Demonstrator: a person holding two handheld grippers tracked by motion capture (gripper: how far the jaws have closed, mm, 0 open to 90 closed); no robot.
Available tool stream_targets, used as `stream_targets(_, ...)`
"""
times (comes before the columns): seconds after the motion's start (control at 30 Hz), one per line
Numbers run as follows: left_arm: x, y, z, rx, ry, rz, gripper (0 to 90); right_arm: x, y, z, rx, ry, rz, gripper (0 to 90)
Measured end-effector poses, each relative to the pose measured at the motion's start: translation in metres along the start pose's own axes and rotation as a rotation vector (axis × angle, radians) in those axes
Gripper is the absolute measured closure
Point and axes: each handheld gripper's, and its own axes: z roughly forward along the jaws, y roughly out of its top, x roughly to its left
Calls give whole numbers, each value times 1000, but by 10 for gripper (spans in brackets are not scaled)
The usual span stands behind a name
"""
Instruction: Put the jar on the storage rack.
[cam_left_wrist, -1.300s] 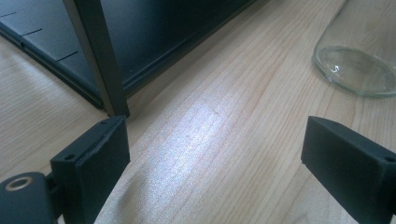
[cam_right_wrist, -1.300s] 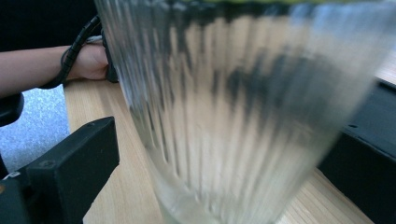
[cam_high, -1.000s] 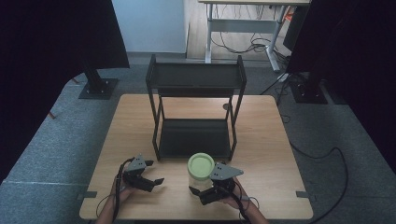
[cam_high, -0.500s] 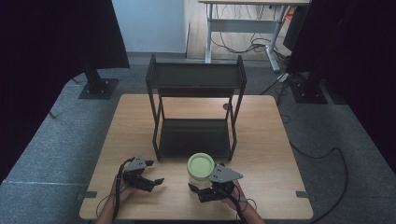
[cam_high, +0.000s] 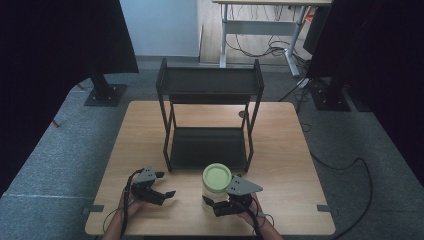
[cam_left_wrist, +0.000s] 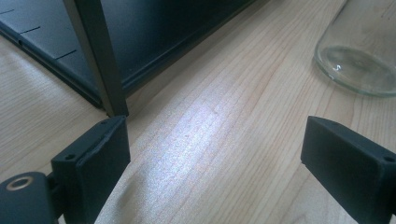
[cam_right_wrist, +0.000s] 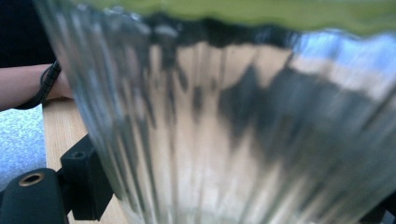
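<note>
Since the earlier frames our right gripper (cam_high: 218, 206) has drawn a little toward the table's (cam_high: 280, 150) near edge, taking the glass jar (cam_high: 216, 184) with it. Our jaws close on the jar's ribbed wall (cam_right_wrist: 224, 140), under its green lid (cam_high: 217, 176). The jar stands at 6 o'clock of the black shelf rack (cam_high: 209, 117), just beside its front edge. Our left gripper (cam_high: 162, 190) rests at 9 o'clock of the jar, jaws spread wide over bare wood (cam_left_wrist: 210, 135).
</note>
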Motion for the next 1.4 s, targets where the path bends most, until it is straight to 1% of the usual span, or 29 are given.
stream_targets(0.23,0,0,0,2,1,3,80,-1,2,-5,-15,3,-1,107)
stream_targets(0.4,0,0,0,2,0,2,80,0,6,-6,-15,-3,-24,107)
stream_targets(0.9,-1,0,0,4,2,3,81,0,20,-13,-47,-14,-48,107)
stream_targets(1.2,-1,0,0,8,2,5,81,-1,24,-14,-50,-15,-65,108)
stream_targets(1.4,-1,0,0,9,4,7,81,-2,28,-14,-57,-19,-64,108)
